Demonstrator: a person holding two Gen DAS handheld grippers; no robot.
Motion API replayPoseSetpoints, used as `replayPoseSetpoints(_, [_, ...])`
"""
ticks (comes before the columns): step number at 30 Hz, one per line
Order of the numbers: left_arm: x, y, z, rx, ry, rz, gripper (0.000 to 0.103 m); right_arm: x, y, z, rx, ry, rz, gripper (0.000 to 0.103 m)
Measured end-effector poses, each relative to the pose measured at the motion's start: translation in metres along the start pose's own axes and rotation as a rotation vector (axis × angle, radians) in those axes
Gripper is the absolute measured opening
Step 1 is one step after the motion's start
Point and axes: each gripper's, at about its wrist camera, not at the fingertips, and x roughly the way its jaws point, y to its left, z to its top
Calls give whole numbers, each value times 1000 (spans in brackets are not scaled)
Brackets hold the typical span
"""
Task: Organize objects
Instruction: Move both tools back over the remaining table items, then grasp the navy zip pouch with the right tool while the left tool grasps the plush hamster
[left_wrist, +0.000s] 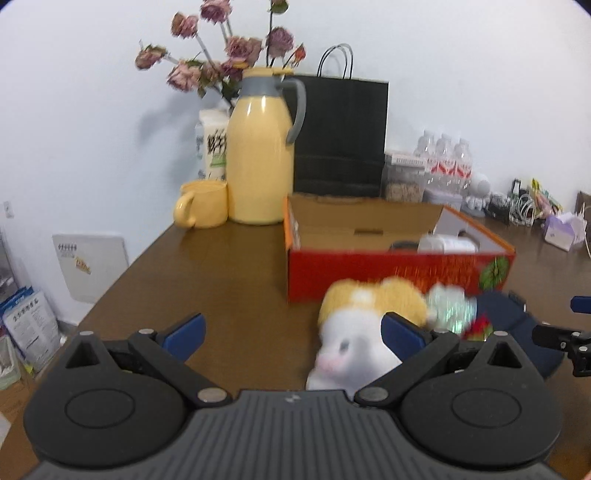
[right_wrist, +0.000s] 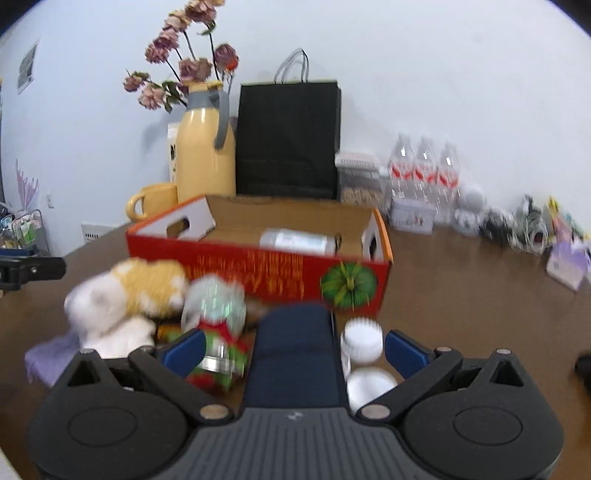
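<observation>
Fingers of the left gripper (left_wrist: 291, 334) are standing wide apart, holding nothing, the plush toy (left_wrist: 354, 328) lying just inside its right finger. The right gripper (right_wrist: 293, 350) is also gaping wide, the navy case (right_wrist: 295, 350) sitting between its fingers, the red box (right_wrist: 258, 258) lying beyond.

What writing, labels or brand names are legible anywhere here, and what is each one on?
None can be read as it stands.
Red box: rows of gold print on its front, blurred.
White carton behind the yellow jug: large dark characters, too blurred to quote.
Water bottles: red labels, too small.
Bottle in the box: pale label, blurred.
Blue packets on the floor: print too small.
</observation>
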Motion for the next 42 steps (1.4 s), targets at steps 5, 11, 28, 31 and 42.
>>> replayPoseSetpoints(5, [-16, 9, -24, -16, 20, -11, 103, -17, 1, -25, 32, 32, -11, 103])
replayPoseSetpoints(11, [-29, 11, -33, -17, 29, -19, 103, -32, 0, -38, 51, 33, -18, 103])
replayPoseSetpoints(28, [-27, 11, -37, -12, 53, -15, 103, 4, 13, -26, -83, 71, -63, 99])
replayPoseSetpoints(31, [-28, 12, -37, -10, 54, -9, 103, 20, 18, -20, -128, 93, -71, 97])
replayPoseSetpoints(42, [-27, 17, -39, -23, 61, 1, 103, 56, 29, -9, -229, 118, -97, 70])
